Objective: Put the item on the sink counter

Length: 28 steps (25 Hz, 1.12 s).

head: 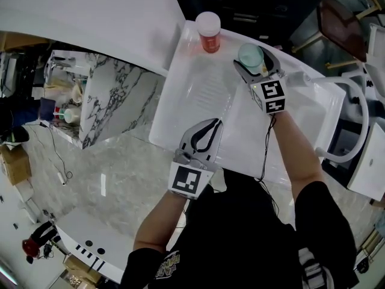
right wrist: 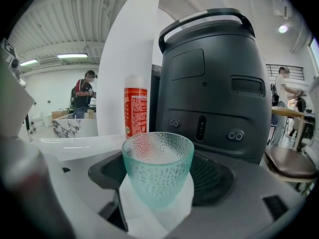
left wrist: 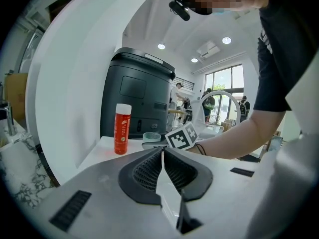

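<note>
1. The teal glass cup (right wrist: pixel 158 168) stands upright between the jaws of the right gripper (head: pixel 257 65), over the white tabletop (head: pixel 240 131) and near the red bottle (head: pixel 209 35).
2. The right jaws are closed against the cup's sides, gripping it.
3. The jaws of the left gripper (left wrist: pixel 163 156) are pressed together and hold nothing.

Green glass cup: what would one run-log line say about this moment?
right claw: shut on green glass cup | left claw: shut, empty | red bottle: upright on sink counter

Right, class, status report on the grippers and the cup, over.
Left gripper shut, empty. Right gripper holds cup at counter. Red bottle stands beyond, apart.
</note>
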Tool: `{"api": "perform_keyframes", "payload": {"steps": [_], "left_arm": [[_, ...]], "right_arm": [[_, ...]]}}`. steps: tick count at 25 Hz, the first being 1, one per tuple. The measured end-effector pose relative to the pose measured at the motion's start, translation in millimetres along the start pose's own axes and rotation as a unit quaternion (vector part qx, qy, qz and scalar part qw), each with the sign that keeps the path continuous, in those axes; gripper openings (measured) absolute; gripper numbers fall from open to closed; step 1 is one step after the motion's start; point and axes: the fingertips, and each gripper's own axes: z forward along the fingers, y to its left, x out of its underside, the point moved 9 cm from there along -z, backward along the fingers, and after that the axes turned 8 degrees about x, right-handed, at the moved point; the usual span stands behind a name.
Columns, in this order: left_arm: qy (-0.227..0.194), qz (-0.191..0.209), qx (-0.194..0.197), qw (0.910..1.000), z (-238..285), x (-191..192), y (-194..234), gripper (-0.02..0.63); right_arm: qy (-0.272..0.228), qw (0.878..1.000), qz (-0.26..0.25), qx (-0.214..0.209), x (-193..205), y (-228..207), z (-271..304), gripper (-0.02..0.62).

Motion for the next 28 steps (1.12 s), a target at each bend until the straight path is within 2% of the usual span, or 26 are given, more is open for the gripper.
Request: {"api": "perform_keyframes", "payload": {"steps": [15,28], "left_arm": [[0.006,-0.007,0.002,1.0000,-3,6,5,0.023],[0.002,-0.005,0.003,1.0000,-19,9,-6,0.023]], "right_arm": [[-0.007,1.000,0.007,0.004,2,0,7,0.433],[-0.004,1.000,0.015,0.013,0,3,-10,0.442]]}}
